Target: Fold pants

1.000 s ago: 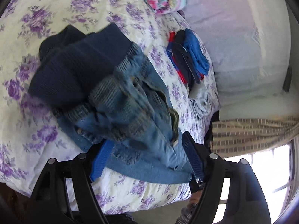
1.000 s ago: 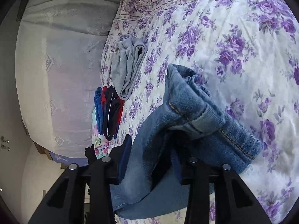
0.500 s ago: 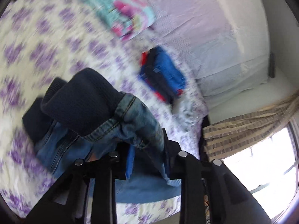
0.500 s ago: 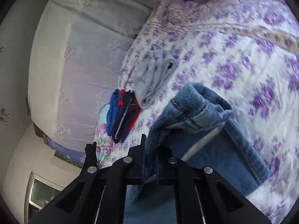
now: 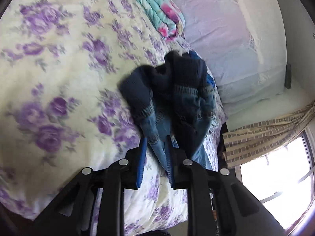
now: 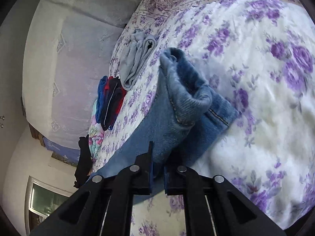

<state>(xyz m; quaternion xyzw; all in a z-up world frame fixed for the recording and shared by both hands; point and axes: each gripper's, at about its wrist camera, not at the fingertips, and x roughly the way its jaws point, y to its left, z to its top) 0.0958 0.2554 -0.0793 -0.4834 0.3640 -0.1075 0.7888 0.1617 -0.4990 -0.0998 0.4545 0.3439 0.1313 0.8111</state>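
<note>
The blue denim pants [image 5: 177, 106] have a dark navy ribbed waistband and hang bunched over the floral bed. My left gripper [image 5: 155, 147] is shut on the denim just below the waistband and holds that end lifted. In the right wrist view the pants' leg end [image 6: 189, 102] lies crumpled on the bed, its hem curled open. My right gripper [image 6: 157, 161] is shut on the denim of the leg.
The bedspread [image 5: 59, 63] is white with purple flowers. A folded grey garment [image 6: 135, 57], a red, blue and black pile [image 6: 110, 102] and a turquoise and pink blanket [image 5: 163, 17] lie along the far edge. A window [image 5: 279, 177] and checked curtain are at right.
Both grippers closed on the pants. The left one lifted the waistband end off the bed, so the garment now hangs in front of it. The right one shut on the leg.
</note>
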